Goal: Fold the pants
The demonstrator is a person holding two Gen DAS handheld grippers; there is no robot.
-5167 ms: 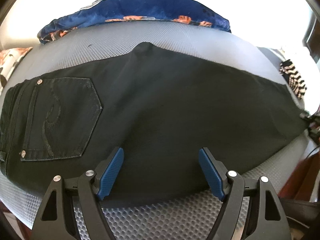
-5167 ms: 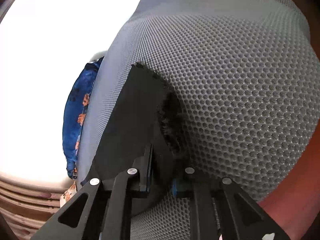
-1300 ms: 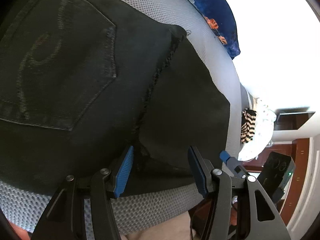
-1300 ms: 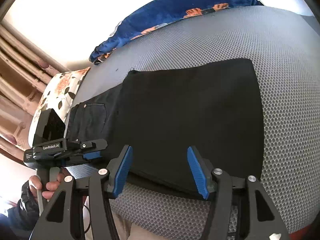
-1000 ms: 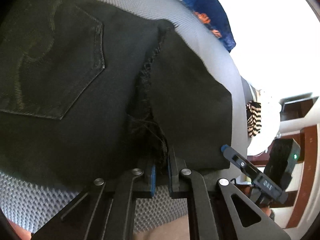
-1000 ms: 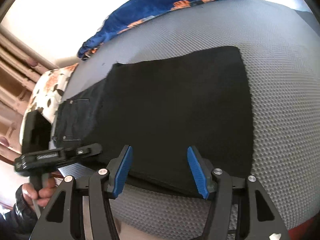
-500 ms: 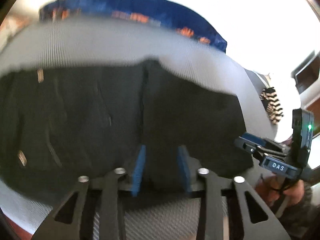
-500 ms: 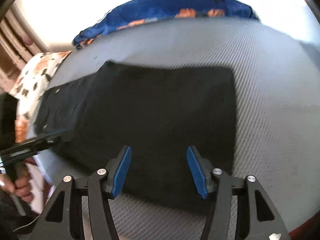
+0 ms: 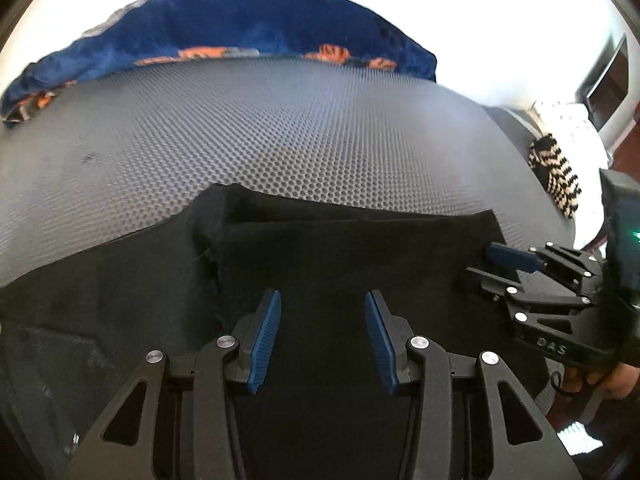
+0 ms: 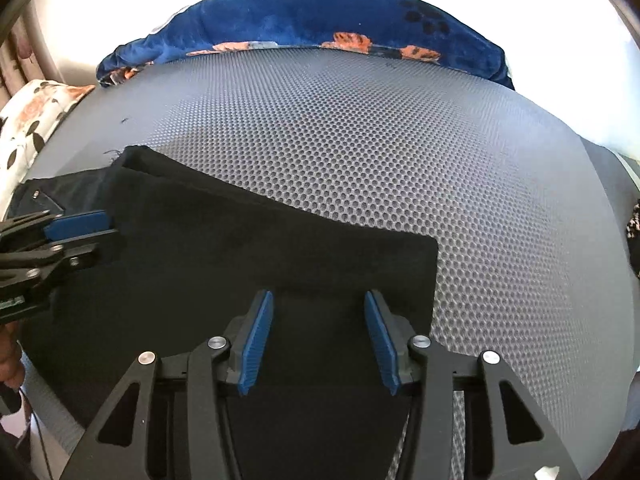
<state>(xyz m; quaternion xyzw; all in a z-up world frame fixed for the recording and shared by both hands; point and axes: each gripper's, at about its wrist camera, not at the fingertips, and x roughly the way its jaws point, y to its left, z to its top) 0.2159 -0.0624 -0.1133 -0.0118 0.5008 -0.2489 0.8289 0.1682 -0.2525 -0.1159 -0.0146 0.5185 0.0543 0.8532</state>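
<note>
Pants (image 9: pixel 360 248) of black denim were laid folded on a grey honeycomb-textured mat (image 9: pixel 280 128), the leg portion doubled back over the seat portion, so that a frayed hem edge was seen running across the fabric in the left wrist view. In the right wrist view the same garment (image 10: pixel 240 248) was shown with its folded end squared off toward the right side of the mat (image 10: pixel 400 140).

Both tongs were held above the fabric with jaws parted and nothing between them: the left gripper (image 9: pixel 322 336) over the doubled layer near the hem, the right gripper (image 10: pixel 318 336) over the folded end. Each was also caught in the other's camera, at the frame edge.

Behind the mat a blue blanket (image 10: pixel 304 20) with orange print was bunched. A floral pillow (image 10: pixel 28 116) was seen at the left, and a black-and-white striped cloth (image 9: pixel 554 176) at the right.
</note>
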